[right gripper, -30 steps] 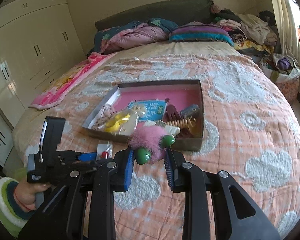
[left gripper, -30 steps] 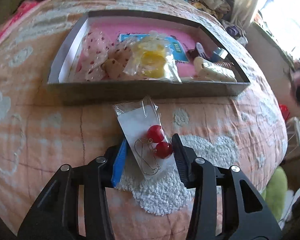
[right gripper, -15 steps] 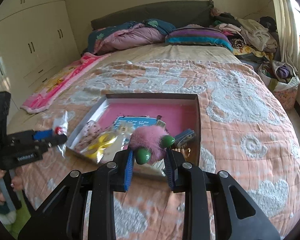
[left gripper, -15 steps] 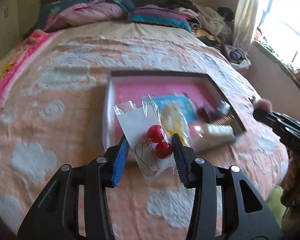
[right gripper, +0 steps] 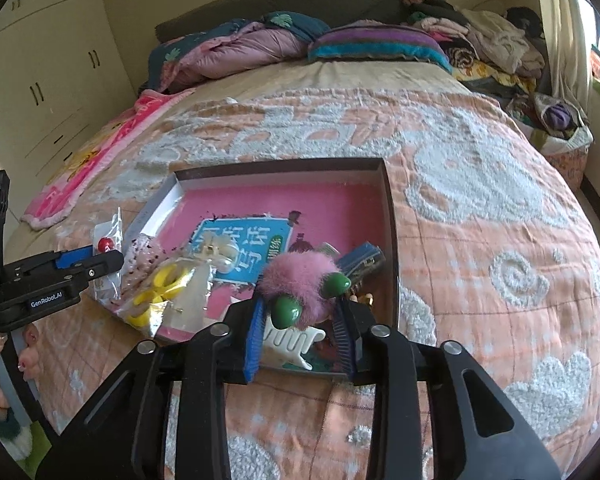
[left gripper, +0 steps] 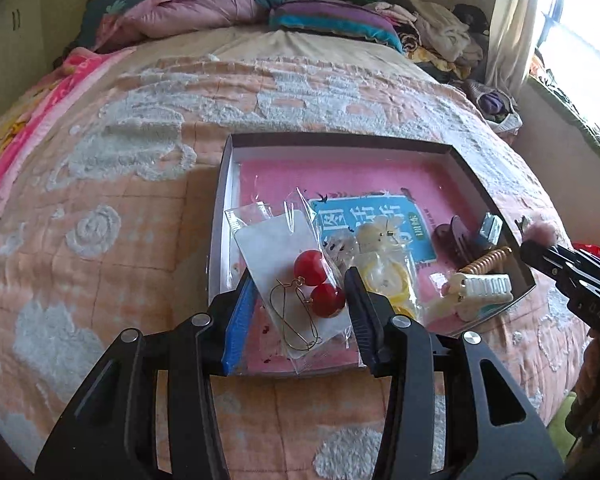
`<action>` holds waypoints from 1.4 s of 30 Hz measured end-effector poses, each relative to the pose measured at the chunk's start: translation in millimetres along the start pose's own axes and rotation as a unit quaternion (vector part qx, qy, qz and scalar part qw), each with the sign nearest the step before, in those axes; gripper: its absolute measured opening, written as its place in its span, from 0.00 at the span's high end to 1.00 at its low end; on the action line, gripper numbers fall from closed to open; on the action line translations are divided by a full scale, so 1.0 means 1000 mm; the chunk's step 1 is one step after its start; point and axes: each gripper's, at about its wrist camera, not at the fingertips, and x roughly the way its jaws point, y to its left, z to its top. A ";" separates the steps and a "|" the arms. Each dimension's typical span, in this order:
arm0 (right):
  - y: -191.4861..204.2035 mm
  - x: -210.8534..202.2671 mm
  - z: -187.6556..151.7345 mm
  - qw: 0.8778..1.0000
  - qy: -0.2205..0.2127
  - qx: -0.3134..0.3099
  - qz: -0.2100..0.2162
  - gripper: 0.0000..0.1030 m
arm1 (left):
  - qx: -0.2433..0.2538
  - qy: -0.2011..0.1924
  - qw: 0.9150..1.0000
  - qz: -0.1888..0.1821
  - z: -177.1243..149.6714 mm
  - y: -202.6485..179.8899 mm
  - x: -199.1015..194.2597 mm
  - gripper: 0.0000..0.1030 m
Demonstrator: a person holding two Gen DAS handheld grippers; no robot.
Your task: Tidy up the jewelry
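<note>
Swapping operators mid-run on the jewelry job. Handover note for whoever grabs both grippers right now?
Left gripper: shut on the clear packet of red ball earrings, carried above the near-left part of the box.
Right gripper: jaws opening, pink fluffy clip with green beads still between them, over the box's near-right corner.
In the box already: yellow-item bag, white claw clip, blue card, other hair pieces.
Done: both items brought over the box.
Left: let the pink clip drop in, then set the earring packet inside.
</note>
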 end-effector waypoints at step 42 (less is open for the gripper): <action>0.050 -0.177 -0.102 0.991 -0.127 -0.037 -0.011 0.04 | 0.021 -0.066 0.998 0.003 -0.110 -0.042 -0.136 0.09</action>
